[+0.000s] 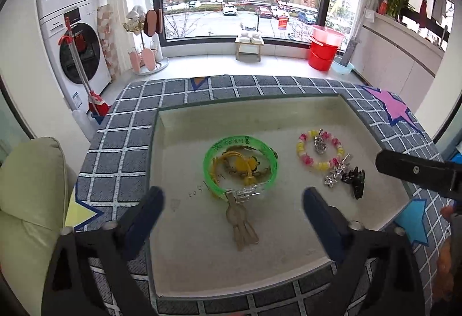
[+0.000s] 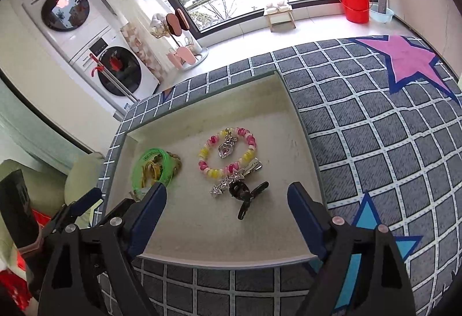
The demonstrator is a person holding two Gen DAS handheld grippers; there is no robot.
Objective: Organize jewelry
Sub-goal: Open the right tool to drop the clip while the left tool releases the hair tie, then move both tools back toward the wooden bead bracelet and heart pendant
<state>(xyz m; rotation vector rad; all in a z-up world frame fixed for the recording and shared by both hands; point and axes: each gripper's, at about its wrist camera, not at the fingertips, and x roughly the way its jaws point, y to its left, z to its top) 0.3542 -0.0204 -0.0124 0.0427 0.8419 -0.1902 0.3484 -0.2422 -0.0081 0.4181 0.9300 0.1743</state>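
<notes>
A shallow cream tray holds the jewelry. A green bangle lies in it around a yellow hair tie, with a clear clip and a beige tassel at its near edge. To the right lie a pink and yellow bead bracelet, a rhinestone star clip and a black claw clip. My left gripper is open and empty above the tassel. My right gripper is open and empty above the black clip.
The tray sits on a grey checked cloth with coloured stars. A pale green cushion is at the left. Washing machines, a red bucket and a small stool stand beyond by the window.
</notes>
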